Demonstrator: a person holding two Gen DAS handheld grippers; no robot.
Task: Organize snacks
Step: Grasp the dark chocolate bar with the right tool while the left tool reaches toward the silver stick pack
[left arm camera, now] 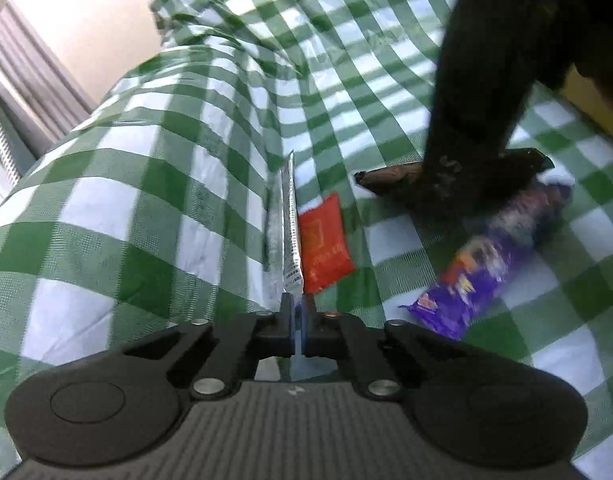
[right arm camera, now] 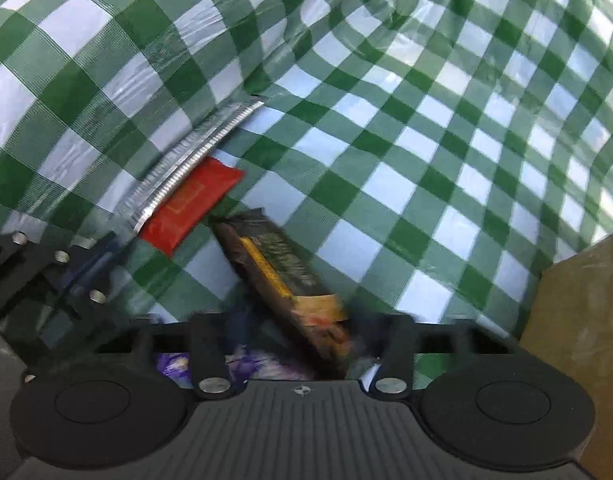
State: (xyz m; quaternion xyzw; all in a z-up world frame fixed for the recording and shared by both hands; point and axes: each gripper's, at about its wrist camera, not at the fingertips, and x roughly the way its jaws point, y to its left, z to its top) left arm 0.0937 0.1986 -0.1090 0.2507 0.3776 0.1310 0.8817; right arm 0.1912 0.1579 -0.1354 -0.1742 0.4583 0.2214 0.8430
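My left gripper [left arm camera: 297,304] is shut on the near end of a thin silver packet [left arm camera: 284,224], which stands on edge on the green-checked cloth. A red packet [left arm camera: 324,242] lies right beside it. Further right, my right gripper [left arm camera: 466,184] comes down over a dark brown packet [left arm camera: 386,176]. In the right wrist view this brown packet [right arm camera: 282,276] lies slanted between the blurred fingers of the right gripper [right arm camera: 302,320], and a gap shows on its left side. A purple packet [left arm camera: 486,264] lies just below it. The right wrist view also shows the silver packet [right arm camera: 198,160], the red packet [right arm camera: 194,208] and the left gripper [right arm camera: 92,258].
The checked cloth [left arm camera: 154,184] rises in a big rumpled fold on the left and at the back. A cardboard box [right arm camera: 578,320] stands at the right edge, close to the right gripper. A pale wall and ribbed panel [left arm camera: 22,64] show beyond the cloth.
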